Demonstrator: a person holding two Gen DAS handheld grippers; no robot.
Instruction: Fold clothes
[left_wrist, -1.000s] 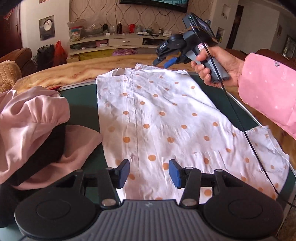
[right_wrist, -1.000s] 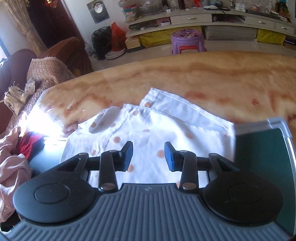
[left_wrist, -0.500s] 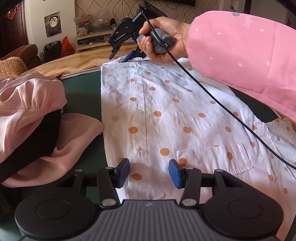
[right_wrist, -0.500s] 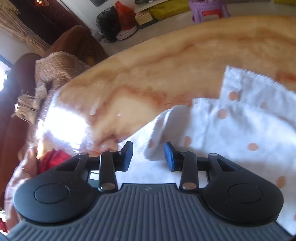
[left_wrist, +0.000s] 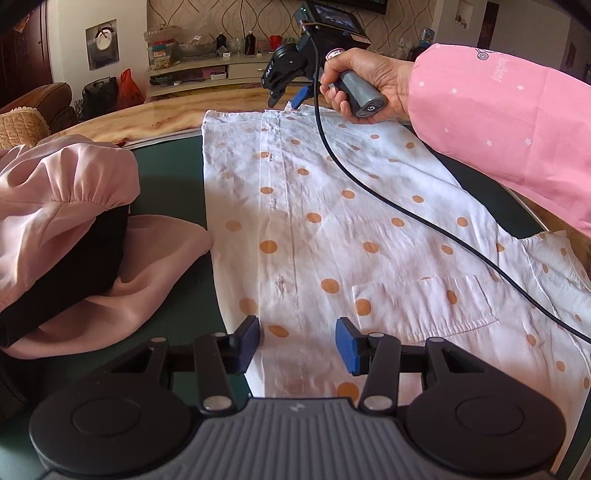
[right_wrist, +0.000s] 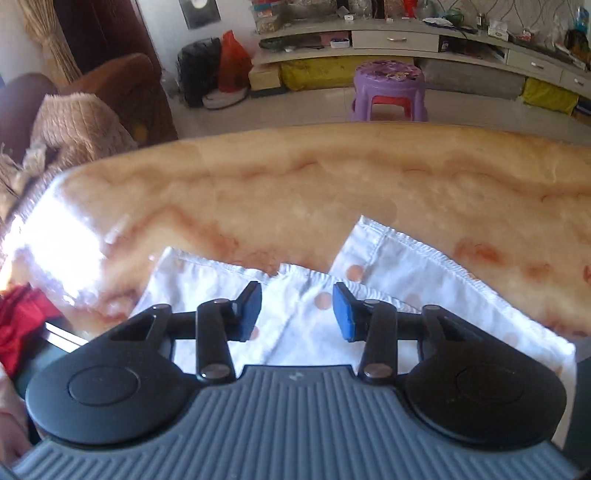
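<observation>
Through the left wrist camera we see our left gripper (left_wrist: 297, 341) poised low over the near end of the shirt (left_wrist: 332, 229), its blue pads (left_wrist: 248, 343) apart with nothing pinched, the cloth's button strip running under the gap. The shirt, white with orange dots, lies spread flat on the dark mat (left_wrist: 173, 192), one sleeve trailing off to the right and a chest pocket (left_wrist: 421, 302) facing up. Left of it sits a heap of pink cloth (left_wrist: 74, 221) just touching the shirt's edge. At the far end our right hand (left_wrist: 364, 86), in a pink sleeve (left_wrist: 498, 125), points the right gripper (left_wrist: 284, 99) down at the collar, its cable (left_wrist: 388, 199) draped across the shirt. Through the right wrist camera we see that gripper's (right_wrist: 296, 312) jaws closing, pads still apart, with the collar edge lying below the gap; we cannot tell whether they touch it. Beyond is the marbled table (right_wrist: 295, 184) and, on the floor, a purple stool (right_wrist: 388, 92).
</observation>
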